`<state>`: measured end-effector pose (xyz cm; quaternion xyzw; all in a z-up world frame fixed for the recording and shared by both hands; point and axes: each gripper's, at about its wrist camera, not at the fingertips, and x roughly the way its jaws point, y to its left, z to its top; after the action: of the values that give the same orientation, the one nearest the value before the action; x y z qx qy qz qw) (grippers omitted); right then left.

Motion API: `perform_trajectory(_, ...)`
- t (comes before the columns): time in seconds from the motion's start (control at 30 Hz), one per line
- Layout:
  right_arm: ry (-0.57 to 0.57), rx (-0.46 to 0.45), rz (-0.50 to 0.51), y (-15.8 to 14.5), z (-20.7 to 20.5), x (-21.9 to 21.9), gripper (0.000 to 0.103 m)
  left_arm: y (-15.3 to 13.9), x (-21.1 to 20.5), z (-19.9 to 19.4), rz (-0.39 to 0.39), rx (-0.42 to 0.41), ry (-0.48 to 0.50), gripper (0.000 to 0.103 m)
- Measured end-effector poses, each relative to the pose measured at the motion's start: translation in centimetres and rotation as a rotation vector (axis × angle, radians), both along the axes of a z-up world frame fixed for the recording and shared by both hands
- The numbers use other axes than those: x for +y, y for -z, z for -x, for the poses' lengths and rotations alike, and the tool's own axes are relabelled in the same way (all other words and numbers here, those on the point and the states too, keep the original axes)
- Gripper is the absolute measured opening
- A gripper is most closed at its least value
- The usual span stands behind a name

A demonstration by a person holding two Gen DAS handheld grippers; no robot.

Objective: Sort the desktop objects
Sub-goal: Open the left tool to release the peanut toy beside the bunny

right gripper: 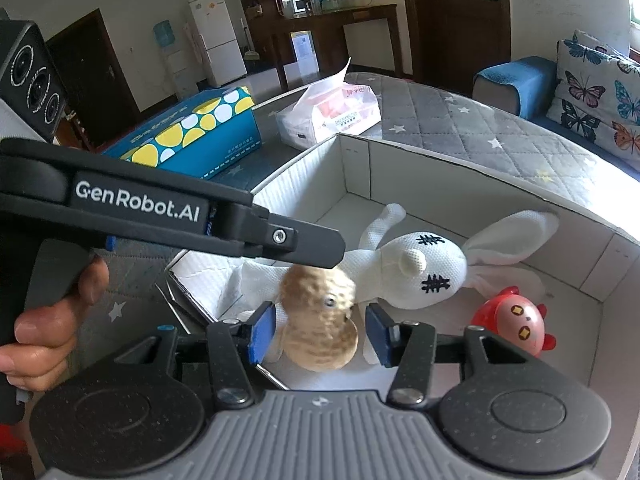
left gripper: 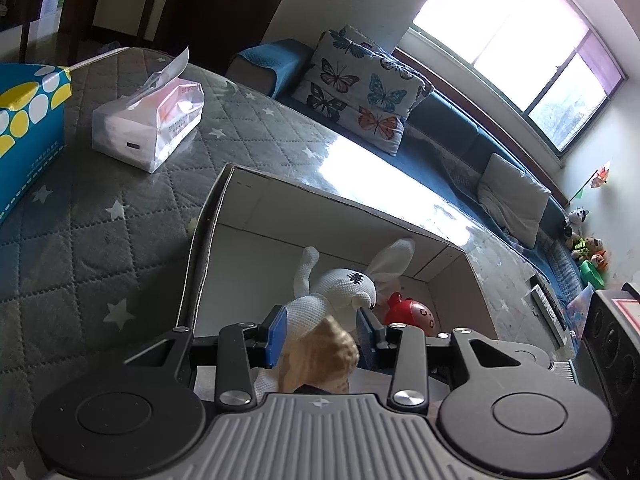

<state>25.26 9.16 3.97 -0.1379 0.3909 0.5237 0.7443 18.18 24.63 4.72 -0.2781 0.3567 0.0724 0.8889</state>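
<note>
A white cardboard box [left gripper: 224,200] [right gripper: 440,156] stands on the grey quilted table. In it lie a white rabbit toy [left gripper: 340,288] [right gripper: 424,264] and a red round toy [left gripper: 412,314] [right gripper: 516,320]. My left gripper [left gripper: 320,332] comes in from the left in the right wrist view, and its blue pads press the rabbit's body. A tan peanut plush [right gripper: 320,320] [left gripper: 324,356] sits over the box's near end between the pads of my right gripper [right gripper: 320,336]. A thin gap shows beside the right pad, so the jaws stand open around it.
A blue box with yellow and white dots [left gripper: 28,120] [right gripper: 200,132] and a tissue pack [left gripper: 148,120] [right gripper: 332,112] lie beyond the cardboard box. A black speaker [left gripper: 612,332] [right gripper: 32,76] stands close by. A person's hand [right gripper: 48,328] holds the left gripper's handle.
</note>
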Motion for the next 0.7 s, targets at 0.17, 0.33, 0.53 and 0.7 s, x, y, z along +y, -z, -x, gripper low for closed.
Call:
perform_trajectory(0.17, -0.001, -0.008, -0.003, -0.2, 0.2, 0.0, 0.051, -0.2, -0.1, 0.2, 0.0, -0.001, -0.002, 0.041)
perform_trajectory(0.33, 0.005, -0.025, -0.005, -0.5, 0.5, -0.2, 0.053, -0.6, -0.3, 0.5, -0.004, -0.006, -0.005, 0.041)
perform_trajectory(0.53, 0.024, -0.058, -0.022, -1.4, 1.1, -1.5, 0.055, -1.3, -1.0, 1.3, -0.023, -0.014, -0.002, 0.041)
perform_trajectory(0.7, 0.045, -0.082, -0.04, -2.3, 1.7, -3.1, 0.055, -1.8, -2.0, 1.9, -0.024, -0.022, 0.011, 0.041)
